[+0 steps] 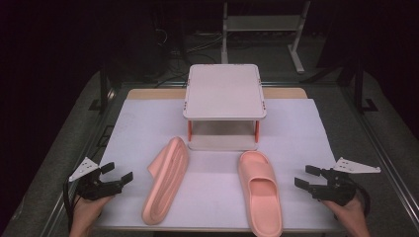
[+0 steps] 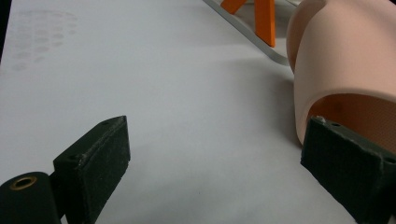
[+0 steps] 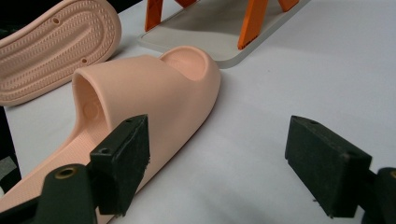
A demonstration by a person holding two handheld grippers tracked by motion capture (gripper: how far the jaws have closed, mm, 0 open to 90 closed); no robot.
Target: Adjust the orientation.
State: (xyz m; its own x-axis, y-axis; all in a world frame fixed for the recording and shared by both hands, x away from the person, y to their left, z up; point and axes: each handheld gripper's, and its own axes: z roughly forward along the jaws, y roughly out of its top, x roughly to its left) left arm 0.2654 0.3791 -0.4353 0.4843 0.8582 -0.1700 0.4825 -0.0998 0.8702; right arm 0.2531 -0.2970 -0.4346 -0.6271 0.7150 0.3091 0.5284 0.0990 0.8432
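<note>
a table [image 1: 148, 94] has a white sheet [image 1: 301, 133] on it. on the sheet stand a little shelf [image 1: 225, 91] and two pink slippers, one on its side [image 1: 166, 180] and one flat [image 1: 260, 190].

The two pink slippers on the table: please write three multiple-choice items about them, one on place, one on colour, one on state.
1. Where does the small shelf stand?
A. behind the slippers
B. between the grippers
C. on the floor

2. What colour are the shelf's legs?
A. blue
B. orange
C. black

3. How does the left slipper lie?
A. upright
B. sole turned up
C. on the shelf

Answers:
1 A, it stands farther back on the white cloth.
2 B, orange posts show under its top.
3 B, the right gripper view shows its ribbed sole, while the right slipper sits upright.
</note>
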